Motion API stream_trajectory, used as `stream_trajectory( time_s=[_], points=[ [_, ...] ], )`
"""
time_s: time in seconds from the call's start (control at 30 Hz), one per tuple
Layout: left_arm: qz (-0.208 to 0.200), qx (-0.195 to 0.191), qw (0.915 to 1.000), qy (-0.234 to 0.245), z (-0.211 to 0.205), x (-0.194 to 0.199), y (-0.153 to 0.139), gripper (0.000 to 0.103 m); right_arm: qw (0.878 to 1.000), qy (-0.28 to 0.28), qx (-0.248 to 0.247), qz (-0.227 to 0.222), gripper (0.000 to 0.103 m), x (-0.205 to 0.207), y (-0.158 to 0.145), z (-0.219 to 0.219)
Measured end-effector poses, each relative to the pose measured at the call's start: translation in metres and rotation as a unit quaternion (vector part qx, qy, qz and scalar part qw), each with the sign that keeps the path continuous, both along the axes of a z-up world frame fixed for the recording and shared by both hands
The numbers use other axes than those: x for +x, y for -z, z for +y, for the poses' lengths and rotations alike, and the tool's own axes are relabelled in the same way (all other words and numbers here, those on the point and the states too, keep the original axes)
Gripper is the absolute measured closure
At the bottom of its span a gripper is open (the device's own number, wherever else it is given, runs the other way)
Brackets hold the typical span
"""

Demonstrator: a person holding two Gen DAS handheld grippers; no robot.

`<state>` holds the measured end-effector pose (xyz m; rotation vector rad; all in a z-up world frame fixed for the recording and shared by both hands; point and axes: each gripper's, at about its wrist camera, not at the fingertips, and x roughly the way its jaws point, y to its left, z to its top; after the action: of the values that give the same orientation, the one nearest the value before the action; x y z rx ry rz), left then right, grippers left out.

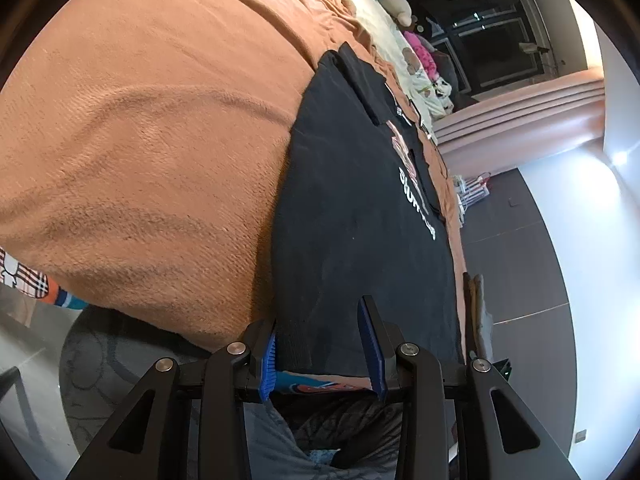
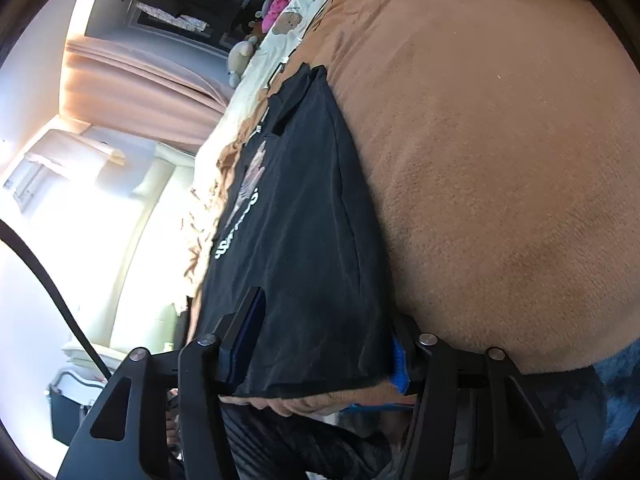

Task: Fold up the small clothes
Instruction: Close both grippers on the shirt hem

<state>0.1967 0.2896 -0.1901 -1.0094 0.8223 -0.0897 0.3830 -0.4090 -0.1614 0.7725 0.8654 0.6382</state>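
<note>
A black T-shirt [image 1: 360, 220] with a white and pink print [image 1: 412, 172] lies flat on an orange-brown blanket [image 1: 140, 140], one sleeve folded in over its body. My left gripper [image 1: 320, 316] is open at the shirt's near hem, its blue-padded fingers [image 1: 370, 344] standing on either side of the hem corner. In the right wrist view the same shirt [image 2: 304, 220] lies on the blanket [image 2: 500, 160]. My right gripper [image 2: 324, 320] is open at the other hem corner. One finger rests above the cloth; the other blue pad [image 2: 398, 364] sits at the shirt's edge, partly hidden.
Cream bedding with bear prints [image 1: 416, 68] and plush toys lie at the far end of the bed. Pink curtains [image 1: 520, 120] hang beyond, by grey floor [image 1: 520, 260]. A plaid patterned cloth [image 1: 24, 276] shows at the bed's near edge. A person's dark clothing fills the bottom of both views.
</note>
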Motion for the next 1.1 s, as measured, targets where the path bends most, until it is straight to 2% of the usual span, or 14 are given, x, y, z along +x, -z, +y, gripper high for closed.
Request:
stream_trajectory(
  time_s=[0.1, 0.23, 0.37, 0.4, 0.43, 0.47, 0.5, 0.53, 0.6, 0.87, 1.1],
  points=[
    [0.002, 0.006, 0.9999, -0.012, -0.001, 0.004, 0.001, 0.066, 1.000, 0.008, -0.005, 0.010, 0.065, -0.001, 0.001, 0.002],
    [0.013, 0.010, 0.9991, -0.038, -0.003, 0.014, 0.002, 0.066, 1.000, 0.022, -0.004, 0.017, 0.065, -0.003, -0.003, 0.007],
    [0.024, 0.025, 0.9972, -0.066, -0.005, 0.017, 0.000, 0.070, 0.999, 0.039, -0.028, 0.010, 0.065, -0.004, -0.026, 0.038],
    [0.029, 0.035, 0.9964, -0.072, -0.005, 0.017, -0.001, 0.077, 0.999, 0.041, -0.033, 0.010, 0.070, -0.004, -0.030, 0.039],
    [0.035, 0.040, 0.9956, -0.077, -0.004, 0.018, 0.000, 0.088, 0.998, 0.046, -0.042, 0.012, 0.078, -0.004, -0.031, 0.041],
    [0.043, 0.044, 0.9946, -0.083, -0.002, 0.017, 0.002, 0.093, 0.997, 0.052, -0.050, 0.016, 0.083, -0.005, -0.032, 0.043],
    [0.044, 0.042, 0.9944, -0.086, 0.000, 0.017, 0.004, 0.096, 0.997, 0.056, -0.054, 0.019, 0.093, -0.005, -0.035, 0.044],
    [0.040, 0.035, 0.9947, -0.088, 0.002, 0.015, 0.006, 0.098, 0.996, 0.061, -0.057, 0.023, 0.099, -0.007, -0.035, 0.044],
    [0.032, 0.033, 0.9950, -0.089, 0.005, 0.011, 0.006, 0.099, 0.996, 0.068, -0.049, 0.023, 0.100, -0.013, -0.040, 0.041],
    [-0.026, 0.002, 0.9967, -0.077, 0.007, 0.000, -0.020, 0.100, 0.997, 0.079, -0.025, -0.009, 0.102, -0.042, -0.061, 0.041],
    [-0.078, -0.016, 0.9937, -0.078, 0.010, -0.006, -0.056, 0.101, 0.996, 0.070, 0.000, -0.050, 0.102, -0.066, -0.085, 0.044]
  ],
)
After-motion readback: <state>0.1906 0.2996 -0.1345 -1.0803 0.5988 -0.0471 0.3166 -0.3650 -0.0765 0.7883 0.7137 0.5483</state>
